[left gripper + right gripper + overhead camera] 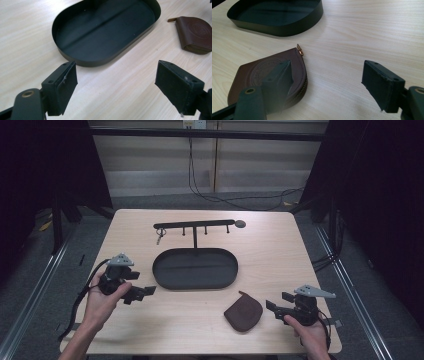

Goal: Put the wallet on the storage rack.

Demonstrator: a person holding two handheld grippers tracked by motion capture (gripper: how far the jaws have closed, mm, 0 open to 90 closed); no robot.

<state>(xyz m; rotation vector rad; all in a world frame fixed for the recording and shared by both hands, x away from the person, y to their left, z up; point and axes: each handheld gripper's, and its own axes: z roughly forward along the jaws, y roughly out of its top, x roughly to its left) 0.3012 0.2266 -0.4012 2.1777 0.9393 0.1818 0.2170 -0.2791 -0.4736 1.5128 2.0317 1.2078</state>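
Observation:
A black oval tray (162,275) lies at the table's middle, under a black rack (194,224) with pegs; a key ring (159,236) hangs from the left peg. A brown zip pouch (243,311) lies flat at the front right. My left gripper (142,293) stands open, nothing between its jaws, just left of the tray's near edge (85,62); the pouch (194,33) lies farther off. My right gripper (279,302) is open too, close to the pouch's right side. In the right gripper view its left jaw hangs over the pouch (259,70), apart from it, with the tray (287,28) beyond.
The rack's stem rises from the tray's back edge. A person's hands (102,300) hold both grippers near the table's front edge. Cables (220,195) run across the floor behind the table. Dark curtains stand at both sides.

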